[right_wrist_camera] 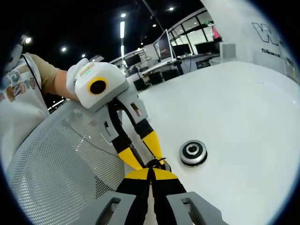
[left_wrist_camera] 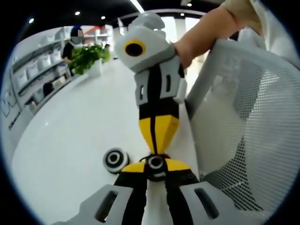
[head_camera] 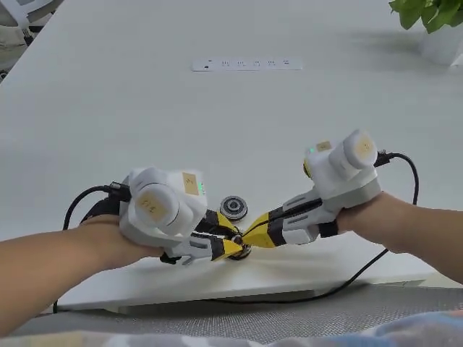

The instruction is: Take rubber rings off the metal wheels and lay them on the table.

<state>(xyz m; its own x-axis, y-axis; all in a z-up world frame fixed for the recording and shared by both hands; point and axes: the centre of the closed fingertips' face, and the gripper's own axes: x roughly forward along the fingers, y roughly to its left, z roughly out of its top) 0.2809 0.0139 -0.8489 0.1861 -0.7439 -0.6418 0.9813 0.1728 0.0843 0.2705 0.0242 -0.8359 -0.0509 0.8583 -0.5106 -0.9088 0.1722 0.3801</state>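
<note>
Head view, left to right. The left gripper [head_camera: 230, 248] is held low over the near edge of the white desk [head_camera: 145, 108], with a black cable trailing from its rear. Its yellow-tipped fingers are closed narrowly on a small metal wheel [head_camera: 241, 251], gripped at its two sides just above the desk's front edge. In the left gripper view this wheel sits squarely between the two tips, hub facing the camera.

A second metal wheel [head_camera: 234, 207] lies flat on the desk just behind the meeting point of the grippers, apart from both; a dark rubber ring [right_wrist_camera: 193, 159] encircles its rim.

The right gripper [head_camera: 249, 235] comes in from the right, angled down towards the held wheel. Its fingers are pressed together with no visible gap, and their tips touch the upper edge of that wheel. Whether they pinch the rubber there cannot be told.

Further back, a white power strip [head_camera: 246, 64] lies on the desk; at the far right corner stands a potted plant [head_camera: 427, 14]. A white mesh chair [left_wrist_camera: 243, 117] is next to the desk.
</note>
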